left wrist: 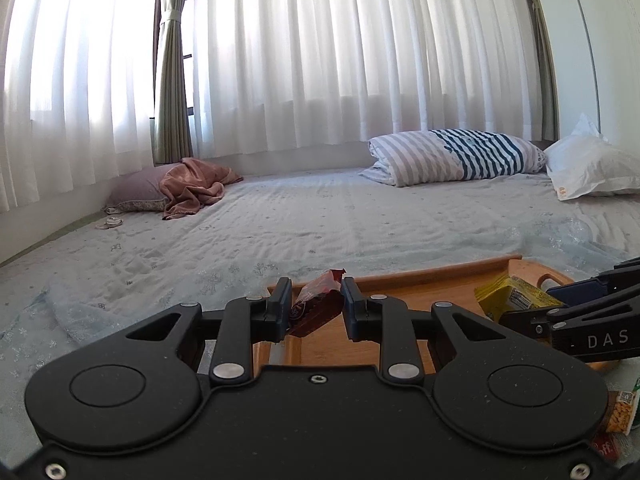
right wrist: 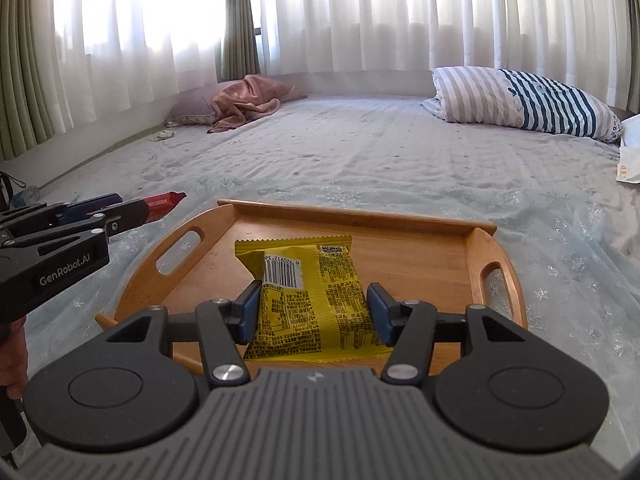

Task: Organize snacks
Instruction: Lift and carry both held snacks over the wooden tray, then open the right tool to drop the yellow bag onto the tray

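My left gripper (left wrist: pixel 314 294) is shut on a red-brown snack bar (left wrist: pixel 316 304), held above the left end of the wooden tray (left wrist: pixel 420 280). From the right wrist view the same left gripper (right wrist: pixel 120 210) shows at the left with the red bar (right wrist: pixel 164 202) sticking out of it, left of the tray. My right gripper (right wrist: pixel 312 300) is shut on a yellow snack packet (right wrist: pixel 308 296), barcode side up, over the middle of the wooden tray (right wrist: pixel 400 236). In the left wrist view the yellow packet (left wrist: pixel 512 296) and right gripper (left wrist: pixel 560 300) appear at the right.
The tray lies on a pale blue bedsheet (right wrist: pixel 360 152). More snack packs (left wrist: pixel 622 404) lie at the lower right. A striped pillow (right wrist: pixel 520 100), a white bag (left wrist: pixel 588 168), a pink cloth (right wrist: pixel 248 100) on a mauve cushion and curtains (left wrist: pixel 320 60) are at the far side.
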Action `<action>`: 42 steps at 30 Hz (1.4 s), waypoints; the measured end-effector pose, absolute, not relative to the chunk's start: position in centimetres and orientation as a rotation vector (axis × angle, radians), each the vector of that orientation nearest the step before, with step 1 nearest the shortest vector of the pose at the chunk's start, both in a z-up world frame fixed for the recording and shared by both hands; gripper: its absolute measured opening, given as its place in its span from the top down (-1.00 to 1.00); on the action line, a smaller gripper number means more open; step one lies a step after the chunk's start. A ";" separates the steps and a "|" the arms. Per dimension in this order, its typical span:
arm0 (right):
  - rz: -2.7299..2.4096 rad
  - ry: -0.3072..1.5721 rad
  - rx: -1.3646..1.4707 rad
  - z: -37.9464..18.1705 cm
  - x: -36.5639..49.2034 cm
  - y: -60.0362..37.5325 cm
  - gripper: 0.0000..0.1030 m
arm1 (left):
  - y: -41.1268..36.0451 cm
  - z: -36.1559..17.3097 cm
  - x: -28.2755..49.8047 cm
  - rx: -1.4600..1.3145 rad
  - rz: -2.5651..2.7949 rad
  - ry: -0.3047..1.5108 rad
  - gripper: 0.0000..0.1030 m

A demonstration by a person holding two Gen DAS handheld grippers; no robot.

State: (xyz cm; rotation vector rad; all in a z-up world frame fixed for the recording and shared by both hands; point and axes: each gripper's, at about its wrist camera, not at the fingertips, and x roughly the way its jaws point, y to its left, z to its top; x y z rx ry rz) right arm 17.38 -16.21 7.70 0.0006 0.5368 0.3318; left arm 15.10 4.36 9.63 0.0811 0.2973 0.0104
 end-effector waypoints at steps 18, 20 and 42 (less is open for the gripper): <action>0.301 0.579 0.051 6.5 21.2 -16.2 -0.17 | 4.5 7.9 23.3 0.142 0.017 0.392 0.52; 0.298 0.574 0.059 6.7 21.3 -16.4 -0.18 | 4.2 7.4 25.1 0.189 0.036 0.414 0.52; 0.261 0.582 0.097 6.5 22.1 -19.7 -0.20 | 0.8 3.0 33.0 0.346 0.052 0.561 0.51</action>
